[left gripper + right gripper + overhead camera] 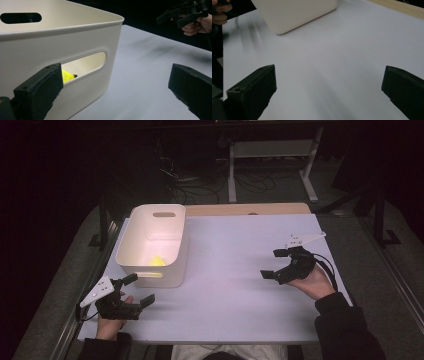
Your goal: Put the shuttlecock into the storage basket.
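White tabletop (pixel 235 270) stretches across a dim room, with a strip of bare wood (pixel 250 209) showing along its far edge. On its left side stands a cream plastic bin (pixel 131 236) with slot handles, and a small yellow object (pixel 158 261) lies on the bin's floor near the person's side; seen through the near handle slot in the left gripper view, the piece (pixel 67 75) rests just inside the wall. A person's left gripper (pixel 135 289) hovers just in front of the bin, jaws spread wide and holding nothing. Well apart, over the table's right side, the right gripper (pixel 276 264) points toward the bin, its jaws likewise wide open and empty.
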{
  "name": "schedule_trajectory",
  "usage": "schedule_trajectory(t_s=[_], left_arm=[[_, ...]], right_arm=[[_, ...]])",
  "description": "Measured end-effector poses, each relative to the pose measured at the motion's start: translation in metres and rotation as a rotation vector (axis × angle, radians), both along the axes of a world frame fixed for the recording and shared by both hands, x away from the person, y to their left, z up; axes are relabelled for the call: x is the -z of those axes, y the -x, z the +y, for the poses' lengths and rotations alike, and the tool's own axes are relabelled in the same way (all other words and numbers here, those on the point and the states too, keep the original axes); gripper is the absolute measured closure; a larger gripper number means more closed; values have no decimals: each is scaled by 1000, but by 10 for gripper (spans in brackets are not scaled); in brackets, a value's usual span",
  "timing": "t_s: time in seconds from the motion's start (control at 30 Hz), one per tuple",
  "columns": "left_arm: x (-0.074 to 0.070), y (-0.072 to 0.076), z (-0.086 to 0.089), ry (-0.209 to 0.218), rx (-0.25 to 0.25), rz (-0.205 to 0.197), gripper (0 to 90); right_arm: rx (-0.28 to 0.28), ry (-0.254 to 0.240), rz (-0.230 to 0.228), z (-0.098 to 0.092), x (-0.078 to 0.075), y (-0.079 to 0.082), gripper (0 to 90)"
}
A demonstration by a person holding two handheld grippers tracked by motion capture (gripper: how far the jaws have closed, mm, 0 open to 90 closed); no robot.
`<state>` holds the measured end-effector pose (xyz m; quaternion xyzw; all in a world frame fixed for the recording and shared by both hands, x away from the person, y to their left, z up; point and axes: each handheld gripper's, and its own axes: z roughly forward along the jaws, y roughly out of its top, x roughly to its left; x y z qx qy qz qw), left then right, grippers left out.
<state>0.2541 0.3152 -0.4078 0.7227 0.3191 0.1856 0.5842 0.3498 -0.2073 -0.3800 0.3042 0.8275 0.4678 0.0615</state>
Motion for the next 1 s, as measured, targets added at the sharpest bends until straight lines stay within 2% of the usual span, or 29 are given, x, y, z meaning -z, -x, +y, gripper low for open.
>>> schedule_trajectory(t_s=[0.4, 0.57, 1.0], left_arm=[[0, 0, 0, -1, 0, -2, 0], [0, 0, 0, 0, 1, -1, 0], [0, 0, 0, 0, 0, -1, 0]], right_arm=[[36, -13, -20, -12, 12, 17, 0], [67, -31, -27, -21, 19, 26, 0], [110, -16, -15, -39, 37, 42, 0]])
